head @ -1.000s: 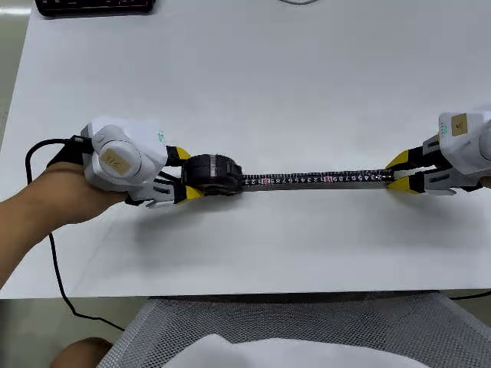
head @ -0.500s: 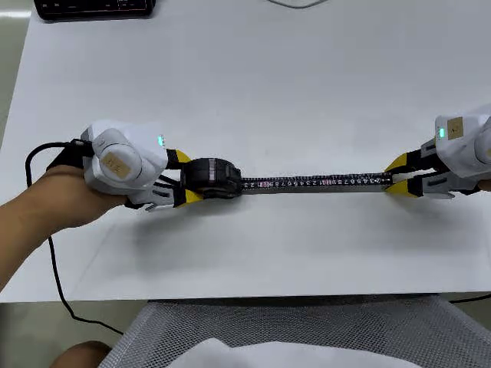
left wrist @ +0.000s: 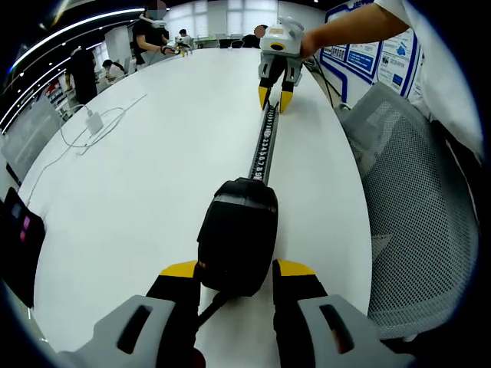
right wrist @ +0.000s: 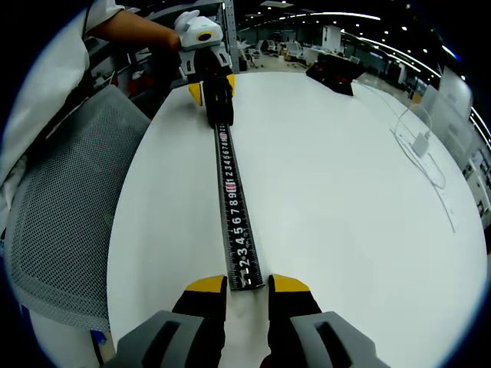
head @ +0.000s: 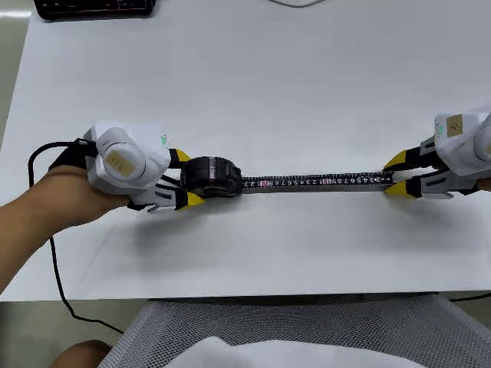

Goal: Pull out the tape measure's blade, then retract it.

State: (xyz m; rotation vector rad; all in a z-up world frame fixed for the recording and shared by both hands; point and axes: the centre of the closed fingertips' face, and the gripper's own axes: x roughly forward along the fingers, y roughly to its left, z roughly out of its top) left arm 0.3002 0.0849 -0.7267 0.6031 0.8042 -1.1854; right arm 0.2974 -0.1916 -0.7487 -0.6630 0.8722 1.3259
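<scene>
Head view, from the left: a bare hand [head: 65, 201] grips the white moulded plastic left gripper [head: 186, 178], with a thin black cable [head: 52, 253] trailing off its back and down over the near edge of the smooth matt white table [head: 268, 84]. The yellow-tipped jaws of the left gripper are closed on the rounded, ribbed black case [head: 213, 175] of the tape measure, one tip on each flank, and the case rests on the table. From the mouth of the case a narrow, flat black blade [head: 314, 182] printed with white numerals and red marks runs straight to the right, low along the tabletop. Its far end sits between the yellow tips of the white plastic right gripper [head: 395, 175], which are pinched on it. A flat black keyboard [head: 92, 6] lies at the far left corner, and a grey open-weave mesh chair back [head: 268, 326] stands below the near edge.

Left gripper view: the left gripper [left wrist: 236, 270] clamps the glossy case [left wrist: 238, 230], and the blade [left wrist: 265, 142] stretches away to the right gripper [left wrist: 276, 93].

Right gripper view: the tips of the right gripper [right wrist: 245, 285] press against both edges of the blade [right wrist: 234, 207] at its end, and the left gripper [right wrist: 209, 88] holds the case [right wrist: 218, 98] far off
</scene>
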